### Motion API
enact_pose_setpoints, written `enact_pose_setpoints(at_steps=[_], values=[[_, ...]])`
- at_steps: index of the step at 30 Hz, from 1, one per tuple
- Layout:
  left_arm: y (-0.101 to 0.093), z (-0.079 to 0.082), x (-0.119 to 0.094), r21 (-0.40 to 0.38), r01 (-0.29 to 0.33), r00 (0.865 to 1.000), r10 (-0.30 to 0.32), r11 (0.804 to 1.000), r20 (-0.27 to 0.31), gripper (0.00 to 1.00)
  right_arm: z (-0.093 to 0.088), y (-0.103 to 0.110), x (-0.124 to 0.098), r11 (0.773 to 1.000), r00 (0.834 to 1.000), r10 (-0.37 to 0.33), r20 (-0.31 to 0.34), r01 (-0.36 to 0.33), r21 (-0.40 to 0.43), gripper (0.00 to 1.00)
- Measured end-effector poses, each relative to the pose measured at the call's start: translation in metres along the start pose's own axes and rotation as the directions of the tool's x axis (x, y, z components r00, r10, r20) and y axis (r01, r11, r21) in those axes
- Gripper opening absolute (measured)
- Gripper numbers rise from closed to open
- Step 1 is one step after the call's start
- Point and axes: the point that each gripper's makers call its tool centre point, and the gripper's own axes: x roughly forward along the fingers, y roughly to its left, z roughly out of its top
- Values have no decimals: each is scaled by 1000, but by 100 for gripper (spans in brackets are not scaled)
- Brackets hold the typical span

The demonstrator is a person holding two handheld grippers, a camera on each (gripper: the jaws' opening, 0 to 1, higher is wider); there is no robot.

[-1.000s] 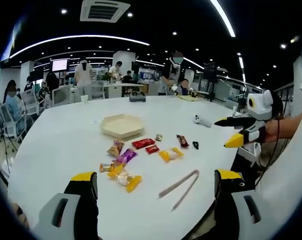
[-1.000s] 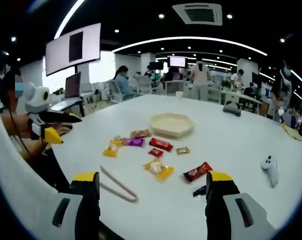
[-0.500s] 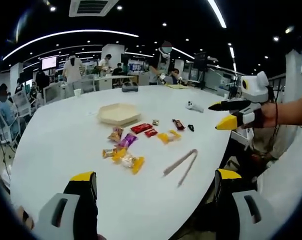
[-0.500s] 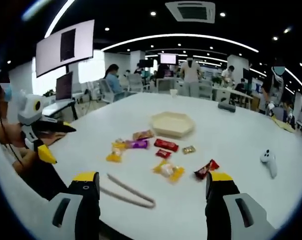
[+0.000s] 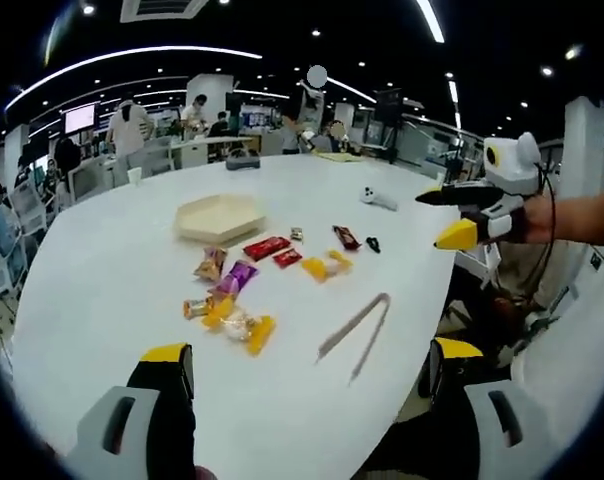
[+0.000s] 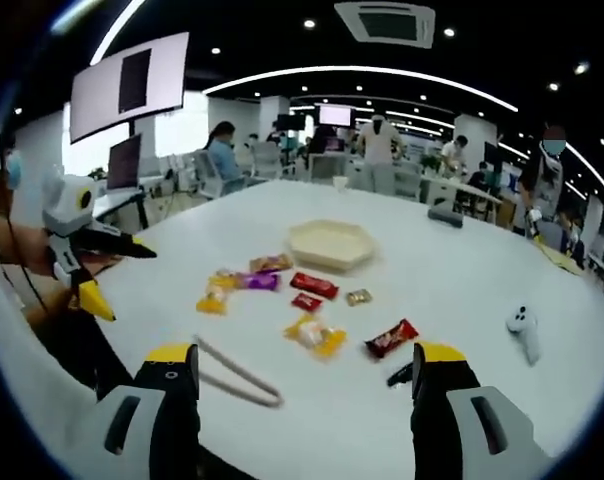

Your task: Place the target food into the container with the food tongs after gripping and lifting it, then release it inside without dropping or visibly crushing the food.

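- Left gripper view: the left gripper hangs above the near edge of the round white table with its yellow-tipped jaws spread wide and nothing between them.
- The slim beige food tongs lie flat just ahead of it, toward its right jaw; half a second ago they sat a little nearer the view's bottom, a shift of the whole picture, so the camera has moved and the tongs have not.
- Beyond the tongs lie the scattered wrapped snacks, and past them the shallow hexagonal cream container, with nothing in it.
- The right gripper comes in from the right, off the table edge, jaws parted.
- Right gripper view: the right gripper is also spread and bare; the tongs lie near its left jaw, the container far ahead.
- The left gripper shows at the left, agape.
- Judgement: nothing is gripped yet; the tongs must be picked up first.
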Motion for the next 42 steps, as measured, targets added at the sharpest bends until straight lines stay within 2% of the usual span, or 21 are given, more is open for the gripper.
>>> enact_pose_setpoints(at_steps=[2,4,6,7,8,9,11,13,18,20,21,23,26,28,29,31,33,34,37,40,42], values=[[-3,9,3,-1,-1,1000,1,1000,16,99,-5,-8,2,1000,1000,9,8,-9,3,90],[-3,11,3,1,-33,999,33,999,-12,99,-11,-12,3,998,999,31,-15,-31,46,90],[-9,17,3,3,-26,1000,26,1000,17,100,-9,-14,6,999,999,49,24,-50,22,89],[-13,13,5,3,-5,1000,5,1000,-8,100,-11,-16,8,997,998,64,17,-64,38,89],[-14,7,6,5,0,999,0,1000,-48,100,-8,-14,11,995,996,83,44,-85,51,90],[-13,9,7,12,-17,999,17,1000,-37,100,-8,-17,15,994,993,94,67,-98,51,90],[-12,11,7,7,-32,999,32,999,-23,100,-12,-21,22,993,993,103,60,-106,43,90],[-11,13,6,-57,-54,998,53,997,-16,100,-14,-24,27,992,991,117,61,-120,40,89],[-4,16,0,-68,-91,996,90,994,-13,100,-16,-21,26,985,984,171,58,-172,5,89],[-2,15,0,-106,-93,996,92,990,-17,100,-24,-26,28,985,985,167,33,-168,34,88],[-2,16,0,-104,-95,995,94,990,-13,100,-22,-27,28,982,984,171,52,-175,77,88],[0,16,0,-101,-110,994,110,989,-11,99,-22,-27,29,978,982,182,56,-187,89,88],[-1,17,1,-115,-125,992,126,985,-1,99,-25,-22,34,973,973,229,11,-229,-6,88],[-2,15,4,-126,-125,992,126,984,-6,99,-21,-25,37,974,974,228,13,-228,-9,89],[3,14,5,-138,-171,985,171,976,-10,99,-18,-27,38,973,973,230,28,-230,-1,89],[3,13,4,-140,-174,985,173,975,-25,99,-17,-30,40,974,974,224,19,-225,18,89],[1,30,2,-154,-154,983,168,976,80,99,-13,-28,40,972,972,232,36,-233,14,89],[2,25,1,-159,-159,984,169,974,55,99,-17,-26,42,970,970,243,23,-244,8,89],[3,19,2,-149,-164,985,171,975,30,99,-22,-23,43,967,967,254,-6,-254,-15,88],[0,12,0,-119,-167,986,168,979,-6,99,-23,-21,43,964,964,264,-7,-264,-5,89],[1,10,-2,-111,-173,985,173,979,-9,99,-22,-16,43,961,961,278,-9,-278,-8,89]])
